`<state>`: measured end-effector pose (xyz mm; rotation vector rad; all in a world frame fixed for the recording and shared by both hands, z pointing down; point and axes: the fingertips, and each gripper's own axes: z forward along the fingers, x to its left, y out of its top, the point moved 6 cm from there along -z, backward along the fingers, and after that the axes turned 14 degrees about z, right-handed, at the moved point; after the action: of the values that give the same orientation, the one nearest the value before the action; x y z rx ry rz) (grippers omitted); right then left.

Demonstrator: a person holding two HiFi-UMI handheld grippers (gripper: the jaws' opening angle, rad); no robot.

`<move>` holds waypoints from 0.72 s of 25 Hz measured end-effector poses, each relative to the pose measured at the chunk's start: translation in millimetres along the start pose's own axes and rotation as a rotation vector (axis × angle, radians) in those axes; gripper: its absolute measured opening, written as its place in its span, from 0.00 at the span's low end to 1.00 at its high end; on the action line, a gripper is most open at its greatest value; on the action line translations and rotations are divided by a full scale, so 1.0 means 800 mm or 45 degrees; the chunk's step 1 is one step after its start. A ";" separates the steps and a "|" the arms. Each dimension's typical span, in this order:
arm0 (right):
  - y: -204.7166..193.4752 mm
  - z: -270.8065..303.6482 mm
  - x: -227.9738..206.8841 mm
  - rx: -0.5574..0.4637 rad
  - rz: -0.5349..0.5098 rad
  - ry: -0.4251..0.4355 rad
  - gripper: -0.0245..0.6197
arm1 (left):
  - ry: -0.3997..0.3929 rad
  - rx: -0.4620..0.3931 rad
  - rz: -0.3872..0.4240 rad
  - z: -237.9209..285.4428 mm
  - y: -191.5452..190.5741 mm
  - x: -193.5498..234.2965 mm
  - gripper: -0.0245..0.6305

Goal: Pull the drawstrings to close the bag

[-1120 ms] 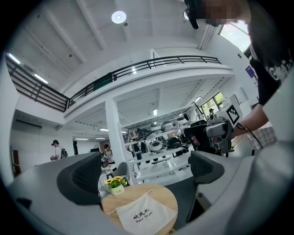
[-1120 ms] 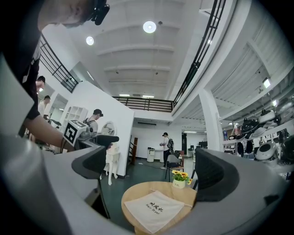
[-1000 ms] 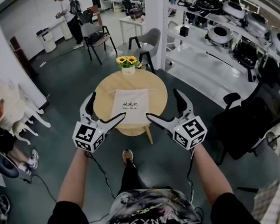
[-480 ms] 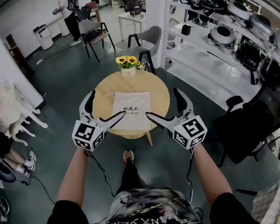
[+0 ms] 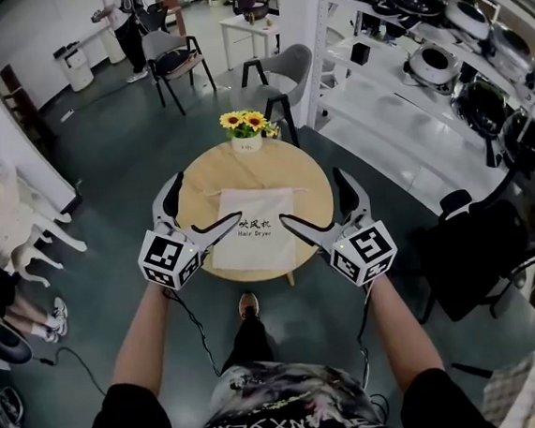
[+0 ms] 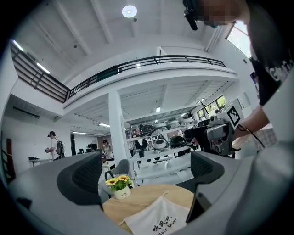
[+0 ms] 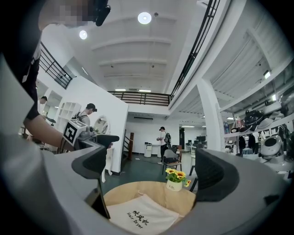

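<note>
The round worktop (image 5: 199,182) and the bag (image 5: 255,230) now sit lower and nearer in the head view than half a second ago: the person is closing in! The left gripper (image 5: 208,201) and right gripper (image 5: 309,196) hover over the near edge, one each side of the bag. Both have their fingers (image 6: 85,176) spread wide, nothing between them. The cream bag lies flat mid-worktop, its far edge toward the sunflower pot (image 5: 245,130). This looks like the approach, with no string taken yet. Next, I'd say, each gripper must reach down to that far edge and pinch a drawstring. The strings themselves are too thin to pick out for certain.
</note>
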<state>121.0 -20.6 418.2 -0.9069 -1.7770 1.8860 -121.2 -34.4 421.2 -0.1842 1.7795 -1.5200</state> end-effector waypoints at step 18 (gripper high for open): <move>0.025 0.177 -0.082 0.058 0.005 -0.100 0.95 | -0.093 -0.018 -0.084 0.125 -0.081 0.154 0.93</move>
<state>73.7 -170.5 409.0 -0.8315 -1.7705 1.9818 -166.6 -199.6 424.5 -0.3038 1.7421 -1.5279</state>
